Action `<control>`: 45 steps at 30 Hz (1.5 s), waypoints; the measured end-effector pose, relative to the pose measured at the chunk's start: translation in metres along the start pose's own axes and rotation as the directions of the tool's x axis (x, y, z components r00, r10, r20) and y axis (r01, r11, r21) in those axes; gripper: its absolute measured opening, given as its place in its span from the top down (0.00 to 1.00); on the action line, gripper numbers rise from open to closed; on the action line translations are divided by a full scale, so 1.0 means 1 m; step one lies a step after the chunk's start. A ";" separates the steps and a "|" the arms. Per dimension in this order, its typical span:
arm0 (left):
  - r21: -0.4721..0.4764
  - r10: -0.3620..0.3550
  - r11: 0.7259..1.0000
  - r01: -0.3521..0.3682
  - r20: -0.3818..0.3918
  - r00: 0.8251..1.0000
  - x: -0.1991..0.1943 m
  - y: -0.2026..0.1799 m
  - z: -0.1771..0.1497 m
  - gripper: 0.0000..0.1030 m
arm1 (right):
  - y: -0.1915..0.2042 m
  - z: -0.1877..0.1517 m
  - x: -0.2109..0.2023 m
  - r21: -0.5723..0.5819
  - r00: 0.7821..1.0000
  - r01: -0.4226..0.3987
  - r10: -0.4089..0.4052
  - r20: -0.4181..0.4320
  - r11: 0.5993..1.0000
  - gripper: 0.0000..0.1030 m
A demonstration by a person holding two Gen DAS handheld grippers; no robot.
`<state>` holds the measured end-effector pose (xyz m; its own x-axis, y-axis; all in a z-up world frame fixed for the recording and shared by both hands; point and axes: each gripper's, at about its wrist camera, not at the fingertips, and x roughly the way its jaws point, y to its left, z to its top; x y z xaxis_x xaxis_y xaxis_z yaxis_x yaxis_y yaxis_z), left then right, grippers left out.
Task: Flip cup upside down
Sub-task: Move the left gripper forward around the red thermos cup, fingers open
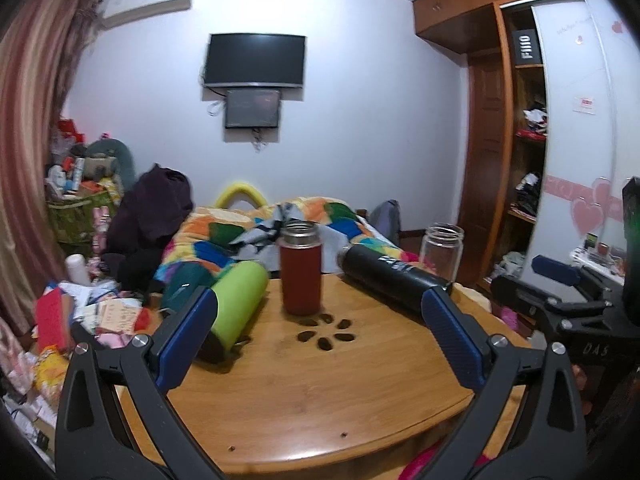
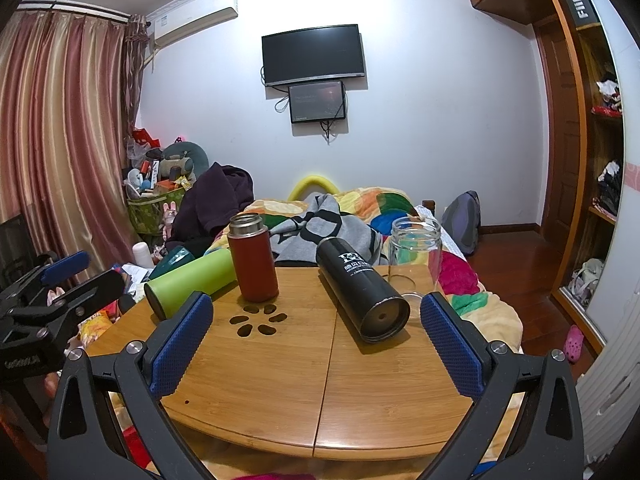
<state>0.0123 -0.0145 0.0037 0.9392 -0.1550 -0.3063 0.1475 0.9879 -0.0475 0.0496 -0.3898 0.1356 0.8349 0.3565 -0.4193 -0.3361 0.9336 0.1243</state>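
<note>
- The red cup (image 1: 301,276) stands upright and lidless at the middle of the round bamboo table (image 1: 320,392), just behind the flower-shaped cut-outs (image 1: 326,330). It is the likeliest target, though the task names no particular cup.
- A green flask (image 1: 238,304) lies on its side to the cup's left; a black flask (image 1: 394,280) lies to its right, with an upright glass jar (image 1: 441,252) beyond it.
- The left gripper (image 1: 320,308) hovers short of the cup with its jaws wide apart, holding nothing. The right gripper (image 2: 316,322) is likewise spread and empty.
- To do the step well, the person would likely close on the cup's mid-body squarely — low enough to clear the steel neck — lift clear of both lying flasks, then turn it over.
- The right wrist view shows the black flask's base pointing at the camera and the table's centre seam; the left view shows neither, but frames the cup squarely between its pads (image 1: 188,336).
</note>
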 end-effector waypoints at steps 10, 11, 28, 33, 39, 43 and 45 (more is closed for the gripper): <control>0.006 -0.066 0.998 0.068 -0.158 0.985 0.108 -0.006 0.024 0.24 | -0.028 -0.008 0.011 0.049 1.000 0.018 -0.017 -0.022 0.999 0.00; -0.005 -0.062 0.998 0.062 -0.192 0.979 0.124 -0.004 0.023 0.29 | -0.031 -0.009 0.013 0.051 0.999 0.020 -0.019 -0.027 0.998 0.00; -0.010 0.090 0.995 -0.100 -0.362 0.928 0.243 0.018 0.014 0.36 | -0.047 -0.027 0.052 0.059 0.994 -0.007 0.014 -0.109 0.998 0.00; -0.061 0.077 0.992 -0.107 -0.377 0.923 0.261 0.028 0.014 0.36 | -0.048 -0.028 0.053 0.068 0.993 -0.009 0.017 -0.120 0.998 0.00; -0.076 0.078 0.991 -0.114 -0.367 0.927 0.267 0.032 0.016 0.40 | -0.048 -0.032 0.060 0.067 0.990 -0.013 0.022 -0.141 0.998 0.00; -0.094 0.002 0.995 -0.041 -0.386 0.923 0.254 0.031 0.016 0.40 | -0.047 -0.033 0.063 0.066 0.988 -0.019 0.028 -0.150 0.998 0.00; -0.090 -0.033 0.996 -0.003 -0.396 0.918 0.243 0.026 0.014 0.40 | -0.046 -0.033 0.064 0.063 0.987 -0.024 0.033 -0.154 0.998 0.00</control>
<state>0.2490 -0.0261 -0.0583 0.7340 -0.1749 -0.6562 0.1167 0.9844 -0.1318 0.1036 -0.4109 0.0732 0.7460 0.3775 -0.5486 -0.3282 0.9252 0.1903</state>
